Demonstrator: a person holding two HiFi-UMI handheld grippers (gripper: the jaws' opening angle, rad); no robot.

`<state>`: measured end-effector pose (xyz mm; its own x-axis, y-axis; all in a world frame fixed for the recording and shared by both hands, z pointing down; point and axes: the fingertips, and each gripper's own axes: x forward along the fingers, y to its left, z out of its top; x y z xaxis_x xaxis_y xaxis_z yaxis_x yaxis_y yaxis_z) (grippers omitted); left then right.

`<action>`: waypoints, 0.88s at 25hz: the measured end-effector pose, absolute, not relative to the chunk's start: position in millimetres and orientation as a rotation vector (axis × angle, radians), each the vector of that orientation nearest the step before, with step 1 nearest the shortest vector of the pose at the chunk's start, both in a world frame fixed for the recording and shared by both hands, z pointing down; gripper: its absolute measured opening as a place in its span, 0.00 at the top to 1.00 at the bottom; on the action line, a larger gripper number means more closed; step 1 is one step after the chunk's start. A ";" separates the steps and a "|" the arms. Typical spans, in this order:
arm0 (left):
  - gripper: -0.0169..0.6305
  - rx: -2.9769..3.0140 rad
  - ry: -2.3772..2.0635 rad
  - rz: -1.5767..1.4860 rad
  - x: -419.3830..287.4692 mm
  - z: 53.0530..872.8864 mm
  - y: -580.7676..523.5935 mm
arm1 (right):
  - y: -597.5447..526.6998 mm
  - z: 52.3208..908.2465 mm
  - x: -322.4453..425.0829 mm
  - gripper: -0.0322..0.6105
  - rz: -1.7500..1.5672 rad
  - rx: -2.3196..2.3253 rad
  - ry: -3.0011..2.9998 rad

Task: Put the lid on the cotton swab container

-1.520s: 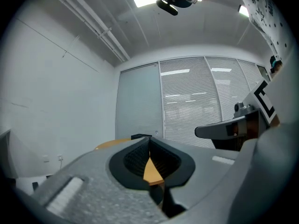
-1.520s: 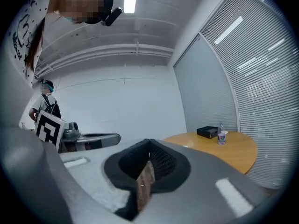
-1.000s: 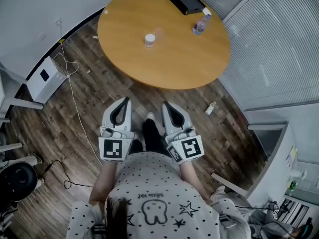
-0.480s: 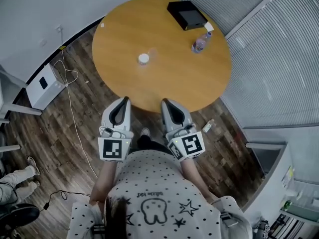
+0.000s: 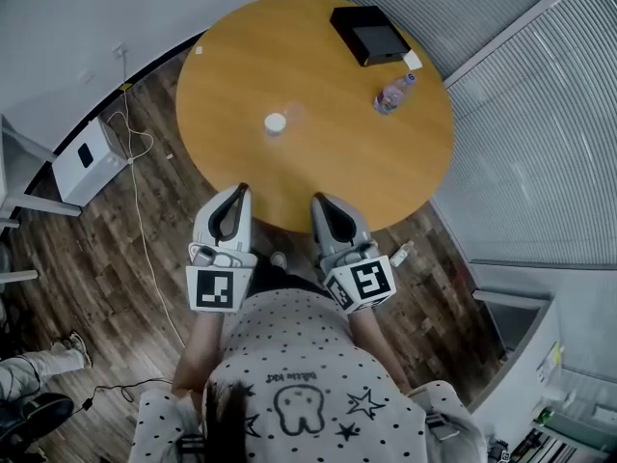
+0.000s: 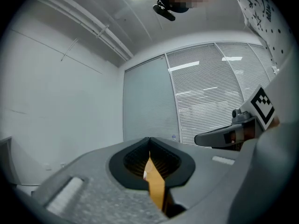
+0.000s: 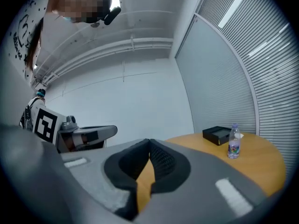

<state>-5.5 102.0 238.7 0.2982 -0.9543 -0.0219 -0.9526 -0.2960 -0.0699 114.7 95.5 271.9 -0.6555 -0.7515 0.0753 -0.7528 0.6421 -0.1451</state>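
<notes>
A small white round cotton swab container (image 5: 276,122) stands near the middle of the round wooden table (image 5: 328,172). A faint clear piece (image 5: 295,114) that may be its lid lies just to its right. Both grippers hang at the table's near edge, well short of the container. My left gripper (image 5: 241,190) is shut with nothing in it. The right gripper (image 5: 316,199) is also shut and holds nothing. In the left gripper view the shut jaws (image 6: 149,139) point at the table. The right gripper view shows its shut jaws (image 7: 149,141) over the tabletop.
A black box (image 5: 371,34) and a water bottle (image 5: 393,95) sit at the table's far right. On the wooden floor are a white unit (image 5: 85,159) with cables at left and a small bottle (image 5: 403,252) at right. Blinds line the right wall. Someone's legs (image 5: 39,367) show bottom left.
The table has come closer, so both gripper tips now reach its near edge. Both grippers stay shut and side by side. The legs at bottom left have shifted.
</notes>
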 end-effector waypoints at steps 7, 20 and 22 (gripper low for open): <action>0.95 -2.473 1.823 -0.029 -7.6 236.1 91.1 | 85.9 276.4 114.4 0.94 0.280 1.308 -2.829; 0.95 -2.553 1.766 0.017 -46.0 237.9 18.5 | 23.9 277.6 75.2 0.94 0.286 1.381 -2.763; 0.95 -2.579 1.742 0.023 -53.2 237.3 2.8 | 11.2 276.3 65.5 0.94 0.291 1.402 -2.746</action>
